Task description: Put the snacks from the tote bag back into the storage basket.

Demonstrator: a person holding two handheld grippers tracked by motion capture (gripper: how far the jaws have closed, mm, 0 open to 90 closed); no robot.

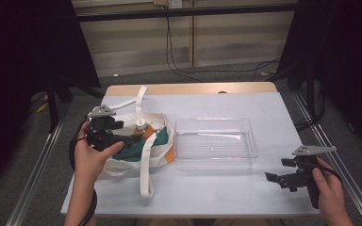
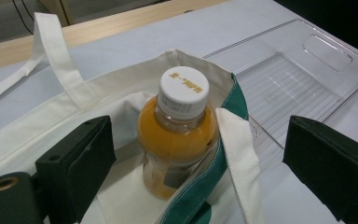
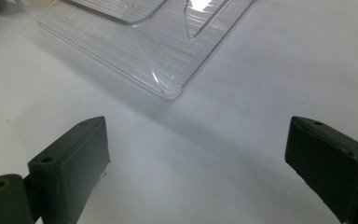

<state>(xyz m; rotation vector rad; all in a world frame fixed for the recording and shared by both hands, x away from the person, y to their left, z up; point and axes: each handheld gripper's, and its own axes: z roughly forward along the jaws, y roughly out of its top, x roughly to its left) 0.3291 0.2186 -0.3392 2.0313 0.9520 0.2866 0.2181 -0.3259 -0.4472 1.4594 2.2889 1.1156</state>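
Near the worktop's left edge, your left gripper (image 2: 196,163) hovers with its jaws wide on either side of an orange drink bottle (image 2: 179,135) standing in a tote bag (image 1: 132,148).

Your bottle, white-capped, stands upright in the mouth of the cream bag, whose green-trimmed lip and one strap (image 2: 235,154) lie against its right side, between it and the jaw on that side. A second strap (image 1: 136,101) trails toward the far edge of the worktop (image 1: 226,188). Just right of the bag, at the middle, you have a clear plastic tray (image 1: 252,136) with nothing in it. Your right gripper (image 1: 290,176) sits well apart near the right front corner, jaws spread wide over bare surface, holding nothing, with the tray's near corner (image 3: 168,91) ahead of it.
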